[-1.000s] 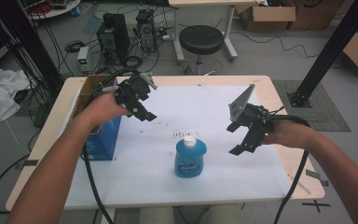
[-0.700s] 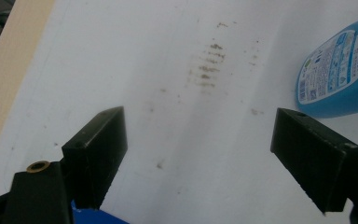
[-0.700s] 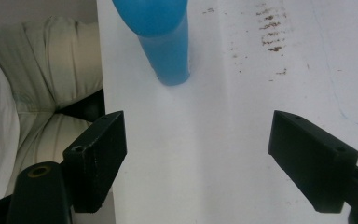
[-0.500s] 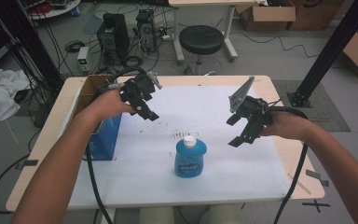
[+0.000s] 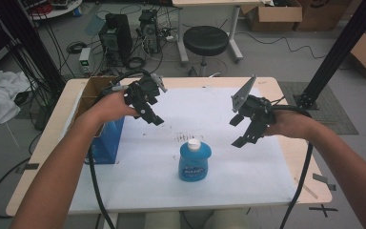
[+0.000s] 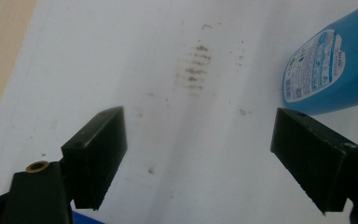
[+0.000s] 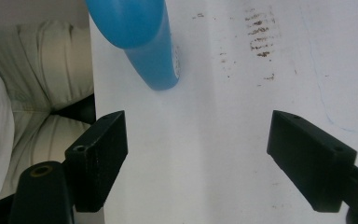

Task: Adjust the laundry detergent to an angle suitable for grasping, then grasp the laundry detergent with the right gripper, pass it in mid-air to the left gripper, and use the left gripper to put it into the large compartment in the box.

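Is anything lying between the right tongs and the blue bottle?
No. In the high view, only bare white table cover separates the open right tongs from the blue bottle. The right gripper view shows the same bare stretch.

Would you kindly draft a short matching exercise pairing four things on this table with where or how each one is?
Things:
1. blue bottle
2. blue box
3. left gripper
4. right gripper

Places or states:
A. at the table's left edge, under the left forearm
B. upright near the middle of the white sheet
C. open and empty, to the right of the bottle
D. open and empty, beside the cardboard box

Pairs: 1-B, 2-A, 3-D, 4-C
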